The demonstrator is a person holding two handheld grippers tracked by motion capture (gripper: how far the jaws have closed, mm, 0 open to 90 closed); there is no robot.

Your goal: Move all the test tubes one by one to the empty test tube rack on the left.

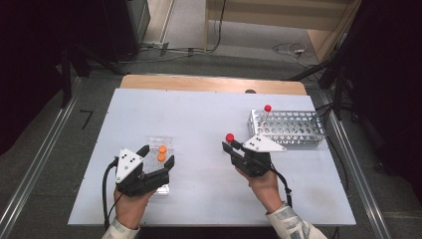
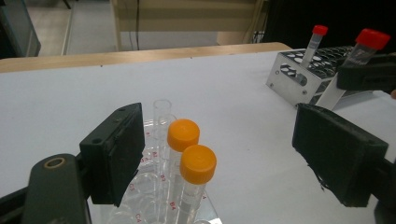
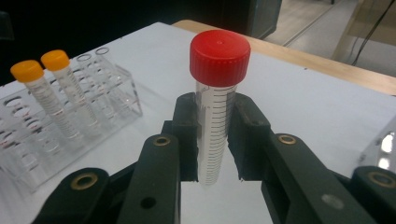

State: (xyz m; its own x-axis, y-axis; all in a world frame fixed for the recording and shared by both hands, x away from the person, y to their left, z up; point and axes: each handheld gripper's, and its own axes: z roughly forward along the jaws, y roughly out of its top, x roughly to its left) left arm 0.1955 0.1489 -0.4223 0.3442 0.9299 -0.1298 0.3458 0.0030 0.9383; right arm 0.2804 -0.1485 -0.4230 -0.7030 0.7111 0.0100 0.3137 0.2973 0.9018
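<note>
Red-capped tube (image 3: 215, 112): pinched mid-body by right tool (image 3: 216, 140), between clear rack (image 1: 160, 144) and metal rack (image 1: 287, 127). Light, rigid, probably slippery plastic; grip below cap. Left tool (image 1: 158, 155) spread around clear rack.

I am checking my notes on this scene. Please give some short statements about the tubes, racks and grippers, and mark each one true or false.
1. The right gripper is shut on a red-capped tube. True.
2. Two orange-capped tubes stand in the clear plastic rack. True.
3. The left gripper clamps one orange-capped tube. False: its jaws stand open on either side of the tubes, without touching them.
4. The metal rack holds no tube. False: one red-capped tube stands in it.
5. The metal rack is on the right side of the table in the high view. True.
</note>
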